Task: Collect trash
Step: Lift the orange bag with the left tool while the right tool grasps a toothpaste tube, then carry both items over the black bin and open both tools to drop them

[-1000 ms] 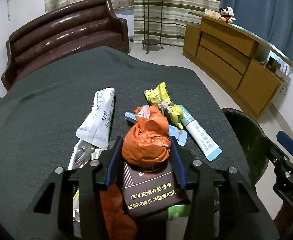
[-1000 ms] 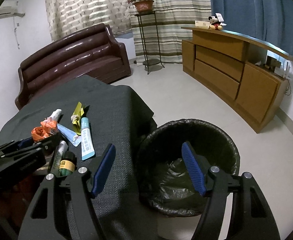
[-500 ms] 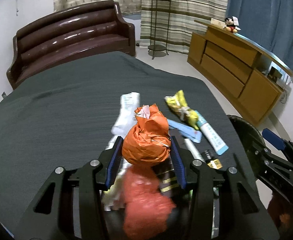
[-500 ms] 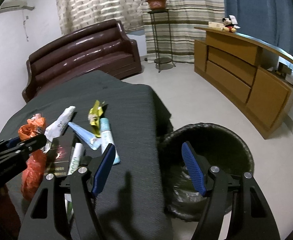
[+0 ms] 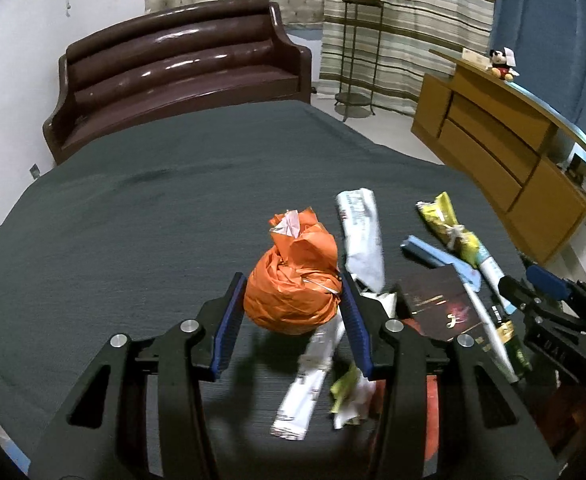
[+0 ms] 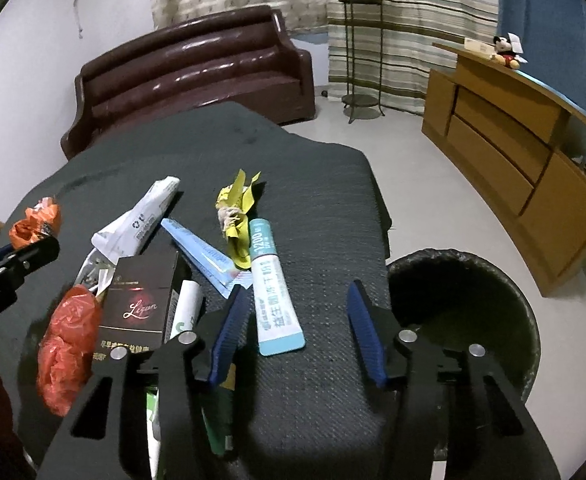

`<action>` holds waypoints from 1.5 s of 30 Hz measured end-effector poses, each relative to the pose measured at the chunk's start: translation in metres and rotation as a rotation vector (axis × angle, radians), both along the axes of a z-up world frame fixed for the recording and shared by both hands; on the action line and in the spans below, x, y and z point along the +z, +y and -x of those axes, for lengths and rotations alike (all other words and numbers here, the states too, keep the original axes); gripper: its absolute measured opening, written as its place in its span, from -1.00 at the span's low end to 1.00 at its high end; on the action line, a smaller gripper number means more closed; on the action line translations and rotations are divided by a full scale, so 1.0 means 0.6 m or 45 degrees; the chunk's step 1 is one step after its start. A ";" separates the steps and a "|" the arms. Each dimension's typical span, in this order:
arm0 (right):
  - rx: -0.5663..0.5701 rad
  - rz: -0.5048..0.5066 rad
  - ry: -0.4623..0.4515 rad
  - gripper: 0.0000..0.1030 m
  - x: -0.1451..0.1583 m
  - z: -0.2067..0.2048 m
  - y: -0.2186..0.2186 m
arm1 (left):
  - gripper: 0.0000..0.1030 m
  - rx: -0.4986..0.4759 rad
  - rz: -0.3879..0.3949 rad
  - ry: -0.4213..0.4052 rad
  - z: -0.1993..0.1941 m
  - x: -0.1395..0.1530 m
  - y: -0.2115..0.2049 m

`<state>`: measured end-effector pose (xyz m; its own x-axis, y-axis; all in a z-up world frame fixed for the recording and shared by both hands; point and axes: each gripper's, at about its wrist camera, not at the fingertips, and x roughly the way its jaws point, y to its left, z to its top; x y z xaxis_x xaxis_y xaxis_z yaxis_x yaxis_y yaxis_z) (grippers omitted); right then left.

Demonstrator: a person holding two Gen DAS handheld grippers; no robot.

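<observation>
1. The left gripper [image 5: 293, 312] is clamping its fingers on the orange bag wad [image 5: 293, 288], carrying it above the counter [image 5: 153, 208].
2. The right gripper [image 6: 299, 334] is closing empty fingers over the toothpaste tube [image 6: 273, 292].
3. Most litter is awaiting the bin [image 6: 525, 300].

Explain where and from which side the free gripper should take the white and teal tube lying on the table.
Grip the tube across its rounded middle, coming from above with one finger on each long side. It lies flat on the dark table, its flat crimped end nearest the right gripper, whose closing jaws hold nothing. That end is probably too thin to pinch; the yellow wrapper crowds the far end.
</observation>
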<state>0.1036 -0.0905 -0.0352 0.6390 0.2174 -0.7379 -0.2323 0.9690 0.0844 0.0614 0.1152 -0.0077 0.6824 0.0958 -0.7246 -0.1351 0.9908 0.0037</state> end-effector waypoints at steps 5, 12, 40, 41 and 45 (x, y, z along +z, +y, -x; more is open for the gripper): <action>0.025 0.025 0.037 -0.31 -0.009 -0.009 0.014 | -0.12 0.000 0.006 0.009 0.001 -0.006 0.011; 0.018 0.062 0.033 -0.57 -0.004 -0.014 0.018 | -0.12 -0.017 0.016 -0.002 0.009 -0.012 0.010; -0.342 -0.004 -0.082 -0.57 0.020 0.059 -0.198 | -0.12 -0.385 0.063 -0.057 0.001 -0.004 -0.245; -0.353 -0.006 -0.083 -0.57 0.019 0.058 -0.205 | -0.12 -0.395 0.060 -0.057 -0.001 -0.005 -0.254; -0.380 -0.009 -0.087 -0.57 0.016 0.053 -0.224 | -0.12 -0.427 0.042 -0.055 -0.009 -0.014 -0.292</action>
